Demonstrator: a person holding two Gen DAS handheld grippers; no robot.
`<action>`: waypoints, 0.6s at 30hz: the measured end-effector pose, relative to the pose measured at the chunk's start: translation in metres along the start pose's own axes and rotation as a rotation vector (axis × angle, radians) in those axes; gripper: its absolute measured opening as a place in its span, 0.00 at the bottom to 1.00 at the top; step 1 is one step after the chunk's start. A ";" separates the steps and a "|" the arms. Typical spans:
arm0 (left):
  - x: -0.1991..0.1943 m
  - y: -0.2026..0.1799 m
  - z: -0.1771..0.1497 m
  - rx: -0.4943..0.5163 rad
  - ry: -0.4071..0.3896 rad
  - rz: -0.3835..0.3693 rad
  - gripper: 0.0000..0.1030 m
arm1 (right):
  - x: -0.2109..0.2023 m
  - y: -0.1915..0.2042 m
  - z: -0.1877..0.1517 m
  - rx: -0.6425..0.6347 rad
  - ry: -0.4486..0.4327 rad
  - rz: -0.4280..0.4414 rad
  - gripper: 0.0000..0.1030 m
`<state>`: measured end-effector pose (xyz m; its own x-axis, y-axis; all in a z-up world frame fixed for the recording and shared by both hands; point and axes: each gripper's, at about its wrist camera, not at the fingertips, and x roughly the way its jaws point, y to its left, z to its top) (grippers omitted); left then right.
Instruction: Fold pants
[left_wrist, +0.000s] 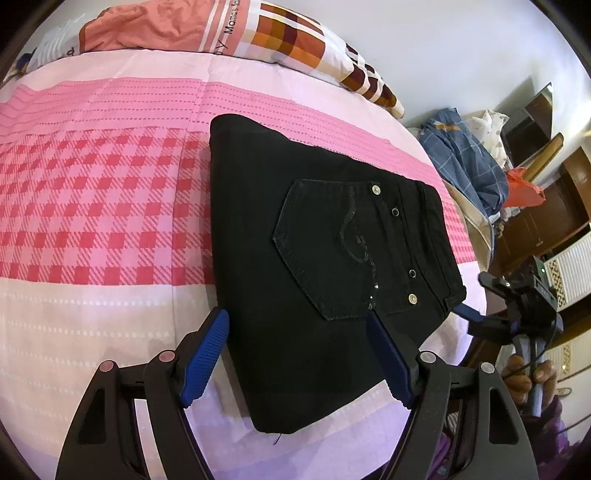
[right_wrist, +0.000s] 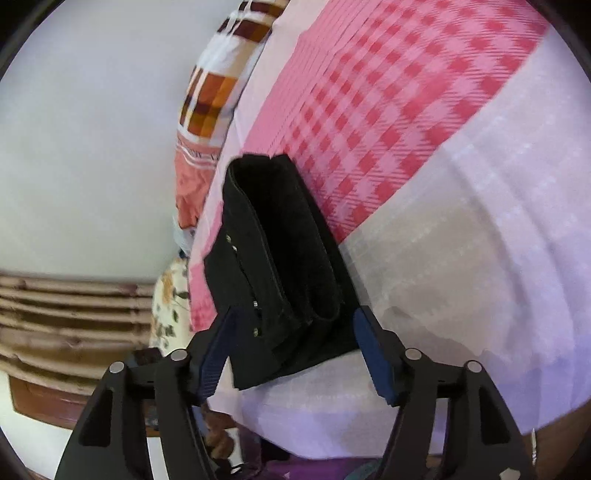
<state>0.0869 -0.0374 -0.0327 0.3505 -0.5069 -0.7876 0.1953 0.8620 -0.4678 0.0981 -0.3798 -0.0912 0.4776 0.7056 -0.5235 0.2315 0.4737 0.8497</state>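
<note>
**Fold looks done, release stage**

Black pants (left_wrist: 325, 258) lie folded compact near the bed (left_wrist: 92, 206) edge. Left hand-held gripper (left_wrist: 295, 354) open over them; right hand-held gripper (right_wrist: 291, 350) open, jaws straddling the waistband corner, not pinching. Next, probably: back both off without dragging layers.

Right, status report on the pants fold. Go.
Left gripper open, right gripper open, nothing held. Black jeans folded in a compact stack on the pink checked bedsheet, pocket side up. Nothing in the way.
</note>
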 end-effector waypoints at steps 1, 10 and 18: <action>0.000 -0.001 -0.001 0.002 0.001 0.003 0.75 | 0.006 -0.001 0.001 0.007 0.005 0.003 0.63; -0.002 0.002 0.000 -0.002 -0.012 0.021 0.75 | 0.020 0.003 -0.011 -0.037 0.057 0.047 0.27; -0.004 0.014 0.001 -0.024 -0.015 0.031 0.75 | 0.022 -0.009 -0.008 -0.016 0.046 0.048 0.38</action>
<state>0.0886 -0.0236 -0.0357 0.3695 -0.4793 -0.7961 0.1616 0.8768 -0.4529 0.0996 -0.3641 -0.1110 0.4483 0.7508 -0.4850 0.1959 0.4469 0.8729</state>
